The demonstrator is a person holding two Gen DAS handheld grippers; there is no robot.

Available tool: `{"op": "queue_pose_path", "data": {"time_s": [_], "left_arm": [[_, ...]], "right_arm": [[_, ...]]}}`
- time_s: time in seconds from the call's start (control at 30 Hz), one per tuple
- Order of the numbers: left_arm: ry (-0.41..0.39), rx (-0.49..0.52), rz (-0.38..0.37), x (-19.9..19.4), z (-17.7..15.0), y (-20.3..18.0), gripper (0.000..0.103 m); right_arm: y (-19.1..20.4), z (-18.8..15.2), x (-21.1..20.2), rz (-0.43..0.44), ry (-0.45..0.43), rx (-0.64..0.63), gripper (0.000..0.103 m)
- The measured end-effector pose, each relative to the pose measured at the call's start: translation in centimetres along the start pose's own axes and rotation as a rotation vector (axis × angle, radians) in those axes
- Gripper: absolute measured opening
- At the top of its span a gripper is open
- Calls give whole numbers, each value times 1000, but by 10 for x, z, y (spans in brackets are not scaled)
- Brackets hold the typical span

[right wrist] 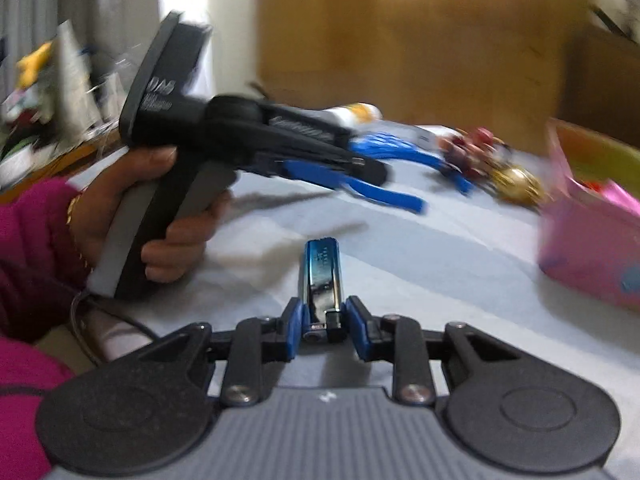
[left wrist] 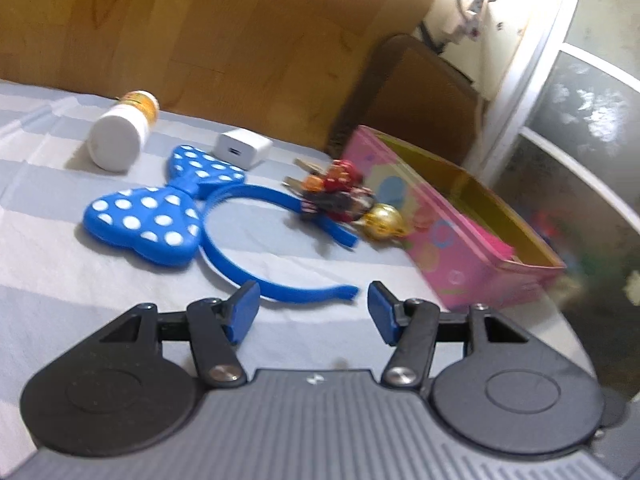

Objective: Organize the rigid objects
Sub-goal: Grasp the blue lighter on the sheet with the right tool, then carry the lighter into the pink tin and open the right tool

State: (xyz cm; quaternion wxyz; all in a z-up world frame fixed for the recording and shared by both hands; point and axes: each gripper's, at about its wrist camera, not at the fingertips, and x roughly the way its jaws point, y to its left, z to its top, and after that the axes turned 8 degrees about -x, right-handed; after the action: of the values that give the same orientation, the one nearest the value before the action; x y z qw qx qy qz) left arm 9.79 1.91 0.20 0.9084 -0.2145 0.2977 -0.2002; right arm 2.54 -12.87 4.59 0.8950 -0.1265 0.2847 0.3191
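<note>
A: Lighter (right wrist: pixel 322 280) is clamped between the right gripper (right wrist: pixel 323 330) pads, off the bed; looks like the carry step.
B: Next, over to the pink box (right wrist: pixel 592 256). The left gripper (left wrist: pixel 312 312) stands half-wide, empty, at the blue headband (left wrist: pixel 256 280) tip.

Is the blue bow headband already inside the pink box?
No, the blue bow headband lies on the striped sheet beside the pink box, not in it.

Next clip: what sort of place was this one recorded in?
Probably a bedroom at home. The items lie on a striped bedsheet against a wooden headboard-like panel, with a pink tin box, a blue polka-dot bow headband and household clutter around.
</note>
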Motion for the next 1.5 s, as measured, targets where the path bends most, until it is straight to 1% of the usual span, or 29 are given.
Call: {"op": "queue_pose_path", "data": {"time_s": [0.03, 0.07, 0.1, 0.17, 0.2, 0.27, 0.37, 0.47, 0.57, 0.63, 0.7, 0.73, 0.77, 0.8, 0.83, 0.9, 0.97, 1.03, 1.13, 1.2, 1.3, 1.4, 1.5], "left_arm": [[8, -5, -10, -4, -1, -1, 57], [15, -7, -17, -8, -2, -1, 57], [21, -4, -22, -12, -3, -1, 57], [32, 11, -20, -19, -6, -3, 57], [36, 17, -20, -21, -7, -4, 57], [52, 11, -25, -22, -10, -5, 57], [83, -2, -38, -12, -11, -7, 57], [107, 39, -40, 1, -12, -19, 58], [128, 86, -32, 16, -13, -29, 58], [125, 105, -23, 22, -13, -33, 59], [128, 116, -17, 25, -13, -36, 57], [132, 126, -18, 25, -15, -38, 38], [149, 137, -23, 26, -17, -39, 34], [133, 161, -1, 25, -19, -41, 32], [131, 161, 4, 24, -20, -41, 31], [141, 132, 15, 23, -16, -40, 31], [126, 123, 11, 19, -10, -45, 31], [95, 136, -10, 13, 1, -55, 31], [49, 187, -51, 11, 23, -80, 31], [30, 226, -77, 18, 37, -101, 31], [-3, 295, -126, 34, 51, -135, 31], [-1, 330, -161, 61, 59, -162, 31], [6, 354, -159, 91, 58, -178, 32]], "right_arm": [[1, 2, 4, -27, -14, -30, 29], [0, 3, 7, -82, -21, -36, 31], [-5, 5, 11, -147, -20, -16, 33], [-18, 4, 13, -215, -22, 45, 33], [-23, 3, 12, -217, -27, 79, 33], [-30, 1, 6, -184, -46, 125, 33], [-24, 1, 5, -188, -49, 96, 33], [-15, -1, 7, -202, -33, 78, 34], [-23, -7, 5, -202, -29, 102, 39], [-26, -10, 5, -199, -28, 127, 40], [-26, -11, 7, -199, -27, 126, 40], [-25, -11, 8, -204, -26, 119, 31], [-23, -10, 8, -195, -29, 107, 27], [-20, -10, 7, -189, -31, 98, 27], [-21, -11, 8, -188, -31, 93, 27], [-23, -10, 8, -167, -34, 114, 26], [-27, -8, 1, -148, -74, 148, 26], [-26, -3, -8, -174, -117, 139, 26], [-30, 9, -26, -249, -178, 109, 26], [-37, 14, -35, -303, -205, 97, 26], [-61, 17, -47, -385, -243, 116, 26], [-91, 15, -51, -437, -253, 152, 26], [-119, 10, -48, -466, -233, 210, 26]]}}
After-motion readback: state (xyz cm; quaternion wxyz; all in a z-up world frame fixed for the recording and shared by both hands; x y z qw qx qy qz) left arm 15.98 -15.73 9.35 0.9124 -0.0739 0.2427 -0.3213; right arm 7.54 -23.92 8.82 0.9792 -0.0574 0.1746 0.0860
